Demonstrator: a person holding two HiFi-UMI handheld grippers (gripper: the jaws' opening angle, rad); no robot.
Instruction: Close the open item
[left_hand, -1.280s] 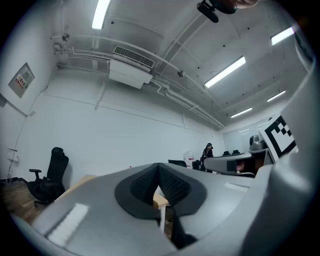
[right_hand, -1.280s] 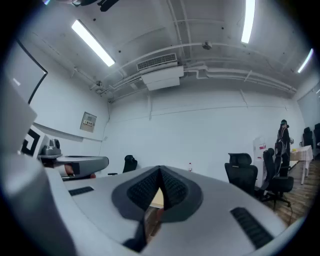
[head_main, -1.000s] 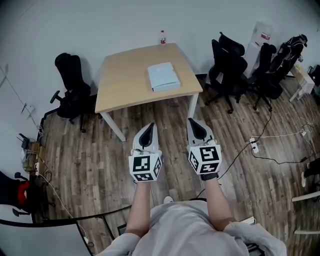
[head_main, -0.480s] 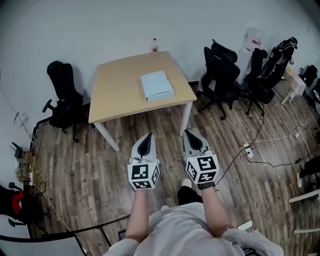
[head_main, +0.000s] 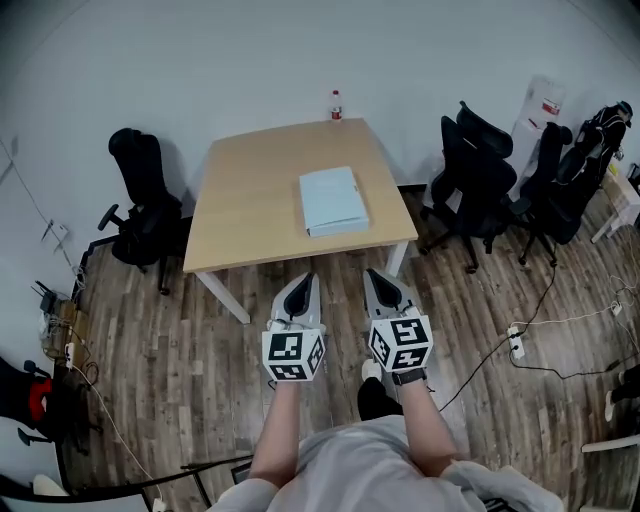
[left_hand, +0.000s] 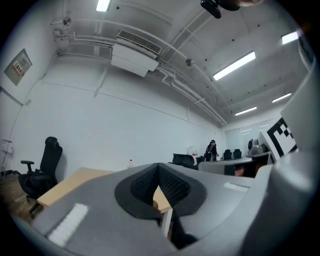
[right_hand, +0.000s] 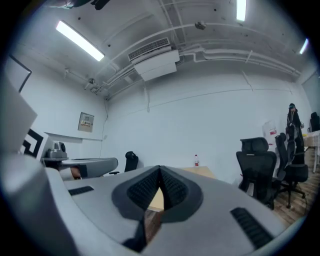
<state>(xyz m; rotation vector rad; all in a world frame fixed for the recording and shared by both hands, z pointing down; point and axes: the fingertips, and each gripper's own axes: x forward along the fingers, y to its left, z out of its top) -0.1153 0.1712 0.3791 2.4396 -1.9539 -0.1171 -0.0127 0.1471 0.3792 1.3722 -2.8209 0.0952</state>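
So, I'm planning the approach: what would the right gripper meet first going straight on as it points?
Most likely the near edge of the wooden table. Only bare floor shows between it and the right gripper, though the gripper's height against the tabletop is unclear.

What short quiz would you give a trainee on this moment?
1. What stands at the far edge of the table? A: a small bottle; B: a mug; C: a lamp.
2. True or false: the left gripper grips the light blue flat item.
3. Fill in: the jaws of the right gripper are ___, with nothing between them.
Key: 1 A. 2 false: it is held over the wooden floor, short of the table, and the item lies on the tabletop. 3 shut.
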